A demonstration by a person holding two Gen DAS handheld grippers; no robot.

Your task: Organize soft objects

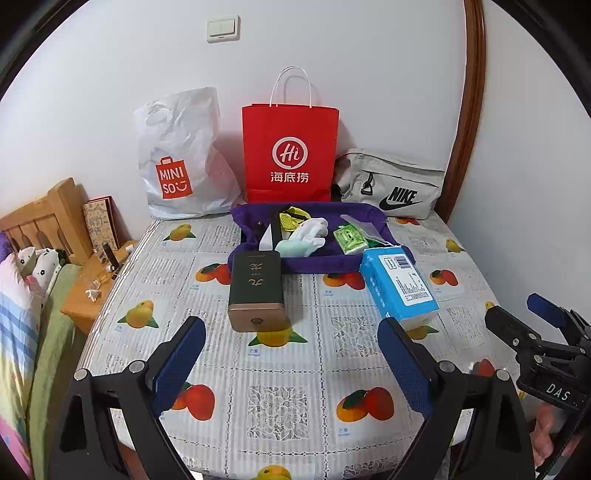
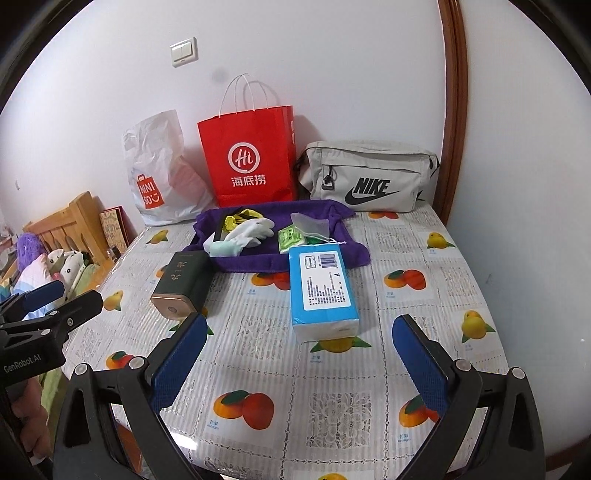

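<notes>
Socks (image 1: 306, 236) and small packets lie heaped on the purple cloth (image 1: 321, 262), the tissue pack (image 2: 323, 291) beside it, seemingly unsorted, while left gripper (image 1: 291, 363) and right gripper (image 2: 301, 363) hover wide open, empty.

Wall, upper left: a white double light switch (image 1: 222, 28)
Back of table: a white MINISO plastic bag (image 1: 181, 158); a red paper bag (image 1: 290, 151); a grey Nike pouch (image 1: 395, 182)
Left edge: a wooden headboard (image 1: 44, 218); patterned bedding (image 1: 18, 295)
Right side: a brown door frame (image 1: 467, 110)
</notes>
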